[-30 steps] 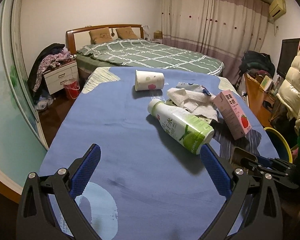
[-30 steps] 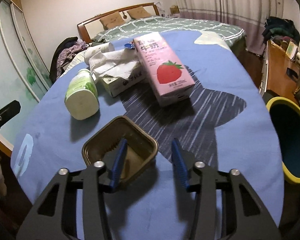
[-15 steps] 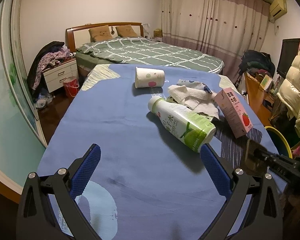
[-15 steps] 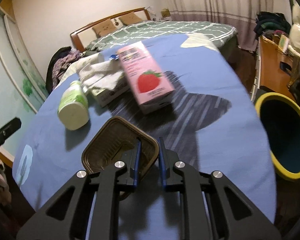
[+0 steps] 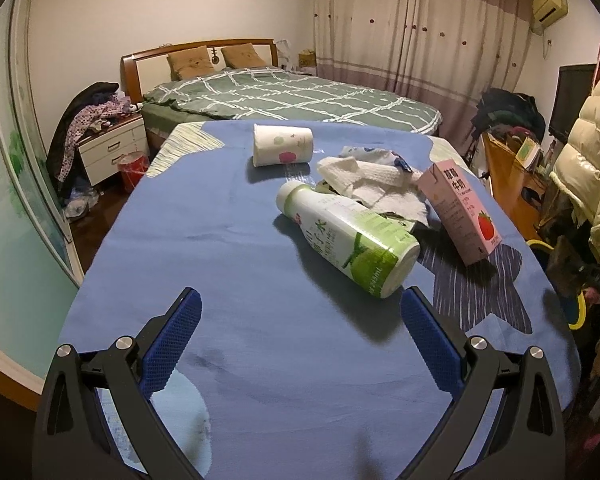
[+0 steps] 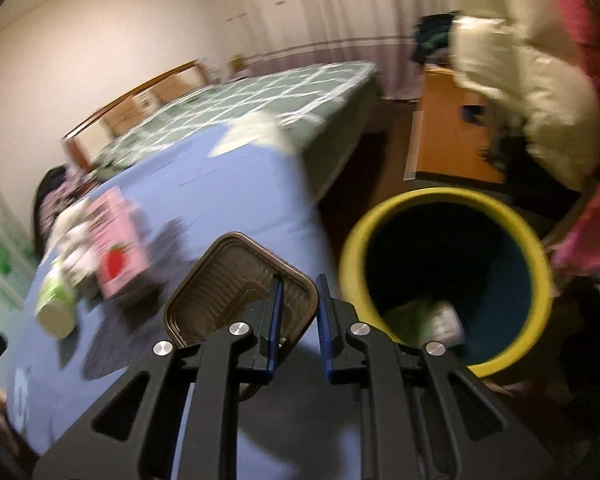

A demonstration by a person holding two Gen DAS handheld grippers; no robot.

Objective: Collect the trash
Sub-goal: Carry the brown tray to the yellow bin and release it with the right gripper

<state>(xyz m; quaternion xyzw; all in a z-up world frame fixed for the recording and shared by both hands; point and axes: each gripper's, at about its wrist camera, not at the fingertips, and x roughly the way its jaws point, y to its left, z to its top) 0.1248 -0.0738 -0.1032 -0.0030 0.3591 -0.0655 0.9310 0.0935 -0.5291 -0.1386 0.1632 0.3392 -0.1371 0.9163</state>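
Your left gripper (image 5: 300,312) stands wide, blue textured pads apart over bare blue cloth of the table (image 5: 228,264), gripping nothing. Beyond it a paper cup (image 5: 283,145) lies on its side, white with pale green and pink dots. Nearer you, a plastic bottle (image 5: 350,242) lies tipped over, white cap away from you, its green-and-white sleeve printed with Chinese characters too skewed to read. Behind it sits a heap of crumpled white paper towel (image 5: 380,184), soft and waffle-textured, covering something greenish you cannot identify. Further right a pink milk carton (image 5: 458,210) leans, rectangular, with red Chinese writing that looks like "草莓牛奶" and a strawberry picture near its base. At the far right edge your other tool is a dark blur, cut off by the frame. In the right wrist view, heavily motion-blurred, your right gripper (image 6: 298,312) is narrow, its pads pinching the near rim of a brown ribbed plastic tray (image 6: 228,280), rounded-rectangular and shallow, lifted just past the table edge. Just right of it stands a round bin (image 6: 536,248), yellow rim, dark teal inside, with pale crumpled rubbish at the bottom, hard to make out.
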